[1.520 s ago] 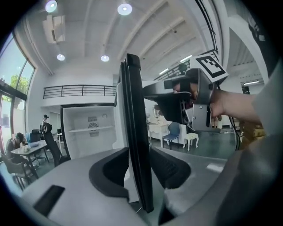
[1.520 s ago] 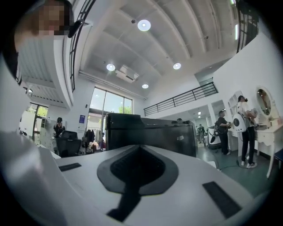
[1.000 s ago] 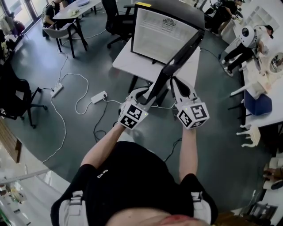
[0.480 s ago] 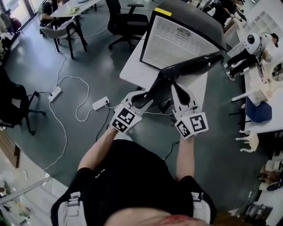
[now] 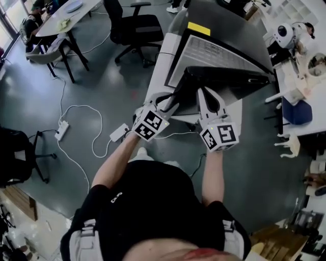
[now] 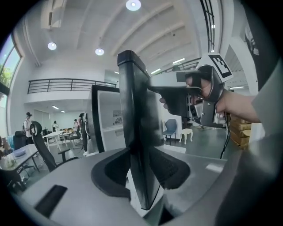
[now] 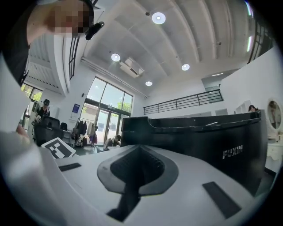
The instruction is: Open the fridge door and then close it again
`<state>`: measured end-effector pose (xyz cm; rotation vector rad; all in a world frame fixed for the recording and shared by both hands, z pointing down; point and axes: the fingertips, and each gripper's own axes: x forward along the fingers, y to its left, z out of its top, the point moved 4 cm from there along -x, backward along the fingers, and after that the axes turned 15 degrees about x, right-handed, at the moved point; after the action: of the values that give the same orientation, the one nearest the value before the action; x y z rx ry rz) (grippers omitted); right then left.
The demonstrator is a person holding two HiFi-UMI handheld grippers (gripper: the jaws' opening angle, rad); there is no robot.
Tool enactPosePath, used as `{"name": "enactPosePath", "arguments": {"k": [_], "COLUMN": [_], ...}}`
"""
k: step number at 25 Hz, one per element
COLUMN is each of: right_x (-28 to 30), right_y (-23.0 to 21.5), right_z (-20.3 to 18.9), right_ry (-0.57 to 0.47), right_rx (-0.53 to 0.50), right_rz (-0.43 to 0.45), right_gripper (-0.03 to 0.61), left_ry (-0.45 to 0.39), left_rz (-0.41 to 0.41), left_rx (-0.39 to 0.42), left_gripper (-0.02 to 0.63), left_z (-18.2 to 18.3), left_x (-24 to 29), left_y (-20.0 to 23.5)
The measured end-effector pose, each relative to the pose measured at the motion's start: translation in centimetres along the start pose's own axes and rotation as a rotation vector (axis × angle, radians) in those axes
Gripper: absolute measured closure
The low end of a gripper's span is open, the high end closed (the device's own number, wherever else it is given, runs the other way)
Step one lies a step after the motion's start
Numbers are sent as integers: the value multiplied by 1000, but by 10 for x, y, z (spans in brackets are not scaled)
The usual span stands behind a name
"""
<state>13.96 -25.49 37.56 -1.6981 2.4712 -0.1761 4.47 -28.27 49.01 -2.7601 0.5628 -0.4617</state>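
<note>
The fridge [image 5: 224, 30] stands on a white table [image 5: 159, 76], with its black door [image 5: 224, 84] swung almost flat against the front. My left gripper [image 5: 170, 104] grips the door's free edge. In the left gripper view that edge [image 6: 135, 110] stands upright between the jaws of the left gripper [image 6: 141, 176], and the pads rest on it. My right gripper [image 5: 206, 94] is shut and empty, its tip at the door's outer face. From the left, the right gripper [image 6: 152, 89] reaches the door. In its own view the right gripper [image 7: 136, 152] points along the door [image 7: 199, 137].
An office chair [image 5: 130, 25] stands left of the fridge table. Power strips [image 5: 61, 130] and cables lie on the grey floor at the left. A cluttered white table [image 5: 300, 66] is at the right, and another table with chairs [image 5: 66, 12] at the top left.
The door has swung from wide open to nearly shut against the fridge. Both grippers travelled with it toward the fridge, the left still on the door's edge.
</note>
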Motion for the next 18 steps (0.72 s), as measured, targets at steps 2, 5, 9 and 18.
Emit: {"name": "enactPosePath", "arguments": {"k": [2,5,9,18], "right_x": [19,45,75,116], "right_y": [-6,-15,-29,-57], "right_z": [0,0,2,2], "right_ry": [-3,3,-6,-15], "right_rx": [-8,-35,-55,-37], "right_rz": [-22,-51,-79,-137], "right_gripper": [584,584,584,584], "left_ry": [-6,-22,-5,-1], "left_rz": [-7,14,33,68], "left_rx": [-4,-44,-57,-96], "left_gripper": [489,489,489,489], "left_z": [-5,-11,-16,-24], "left_x": [11,26,49,91], "left_y": [18,43,73,115]}}
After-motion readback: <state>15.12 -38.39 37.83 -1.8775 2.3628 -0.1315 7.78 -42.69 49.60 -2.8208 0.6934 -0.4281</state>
